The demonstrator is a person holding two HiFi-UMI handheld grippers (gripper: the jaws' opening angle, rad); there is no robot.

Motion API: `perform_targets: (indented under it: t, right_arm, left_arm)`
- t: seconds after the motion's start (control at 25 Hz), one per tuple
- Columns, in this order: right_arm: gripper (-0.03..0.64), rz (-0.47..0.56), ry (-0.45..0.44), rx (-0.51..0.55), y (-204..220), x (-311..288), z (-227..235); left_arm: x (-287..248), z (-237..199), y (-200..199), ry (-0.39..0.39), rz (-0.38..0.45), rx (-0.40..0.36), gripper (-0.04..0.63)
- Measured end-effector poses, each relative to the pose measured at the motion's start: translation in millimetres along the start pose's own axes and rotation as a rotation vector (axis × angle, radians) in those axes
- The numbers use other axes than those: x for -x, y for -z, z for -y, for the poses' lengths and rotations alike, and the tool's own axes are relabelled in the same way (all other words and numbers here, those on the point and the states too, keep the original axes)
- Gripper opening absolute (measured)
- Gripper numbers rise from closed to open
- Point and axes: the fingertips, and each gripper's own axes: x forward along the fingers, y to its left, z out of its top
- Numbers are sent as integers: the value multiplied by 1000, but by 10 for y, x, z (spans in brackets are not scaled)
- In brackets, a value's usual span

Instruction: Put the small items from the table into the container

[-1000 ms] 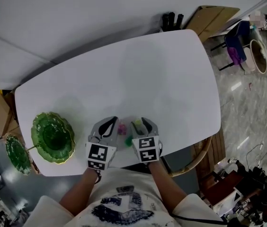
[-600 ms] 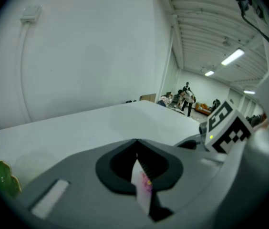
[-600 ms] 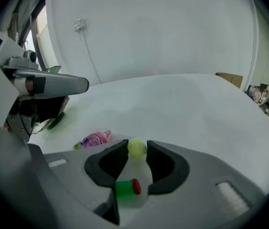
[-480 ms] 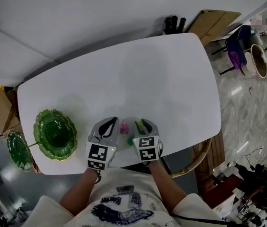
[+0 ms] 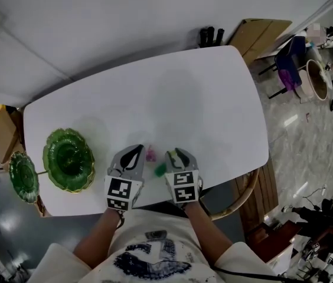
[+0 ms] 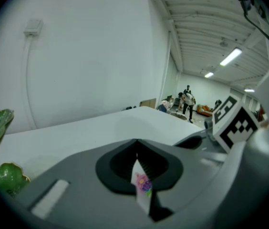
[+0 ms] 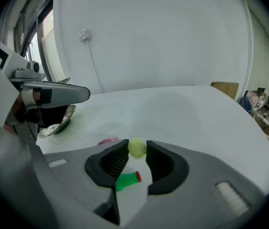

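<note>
My left gripper [image 6: 137, 144] is clenched on a thin white slip [image 6: 142, 187] with a pink flower print. My right gripper [image 5: 175, 155] grasps a small yellow-green ball [image 7: 136, 147]. Both are right of the green dish [image 5: 66, 158] on the white table [image 5: 202, 99]. A green bottle-shaped piece [image 7: 127, 179] with a red cap and a pink piece [image 7: 107, 141] lie on the table, well right of the dish, under the right gripper.

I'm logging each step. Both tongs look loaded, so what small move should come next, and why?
Probably carry both leftward to the green scalloped glass bowl: the right tongs pinch a small yellow-green ball, and the left tongs clamp a thin flower-printed white card.
</note>
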Motion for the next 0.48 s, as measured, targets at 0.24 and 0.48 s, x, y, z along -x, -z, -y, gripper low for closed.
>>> perform_targets:
  t: [0.24,0.48]
  right_arm:
    - [112,63,4,6,-101,360,-43]
    - [112,137,-8,30,-203,757,-189]
  left_arm:
    - [253,188,-122,-14,47,-28,-11]
    - [622,364,-211,-53,91,-53,-11]
